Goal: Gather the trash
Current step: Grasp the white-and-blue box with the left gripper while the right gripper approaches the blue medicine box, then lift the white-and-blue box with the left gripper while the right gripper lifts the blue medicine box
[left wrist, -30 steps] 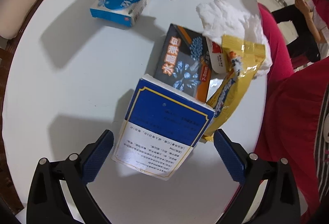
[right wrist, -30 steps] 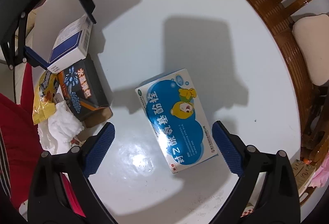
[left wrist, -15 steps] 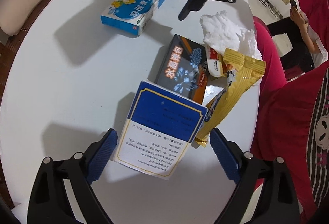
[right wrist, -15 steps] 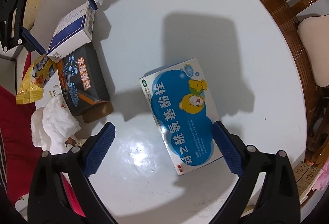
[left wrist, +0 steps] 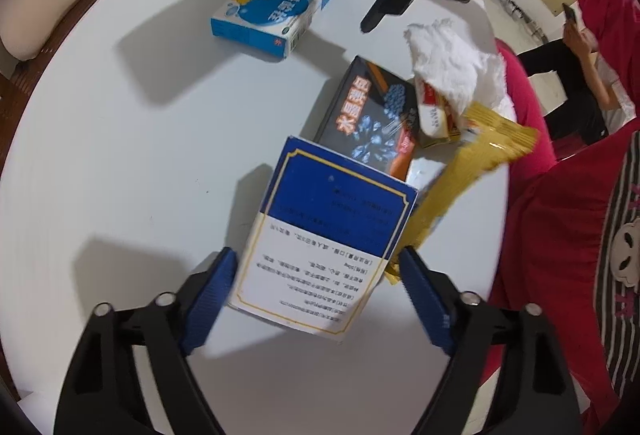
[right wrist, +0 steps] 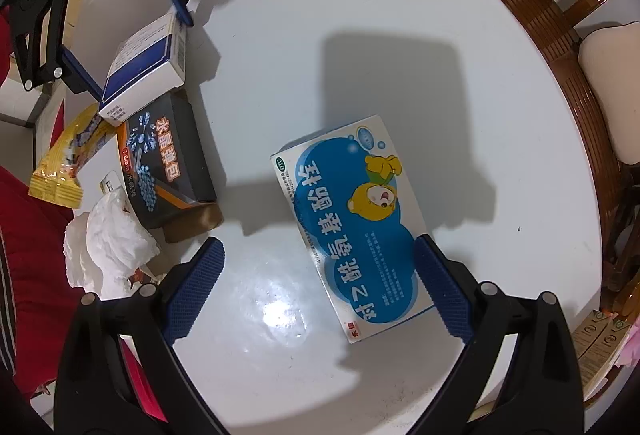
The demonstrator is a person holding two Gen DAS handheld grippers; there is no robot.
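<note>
A blue-and-white carton (left wrist: 328,255) leans tilted on the black box (left wrist: 368,119), which lies flat near one edge of the white round table (left wrist: 120,155). At that edge a crumpled white tissue (left wrist: 456,63) rests on a small red-and-white packet (left wrist: 434,117), and a yellow wrapper (left wrist: 464,179) overhangs the rim. The blue cartoon-bear box (right wrist: 356,227) lies flat, well apart from these.

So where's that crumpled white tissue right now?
The crumpled white tissue sits near the table edge, by the person in red, partly over the black box and beside the yellow wrapper; neither tongs touch it.
</note>
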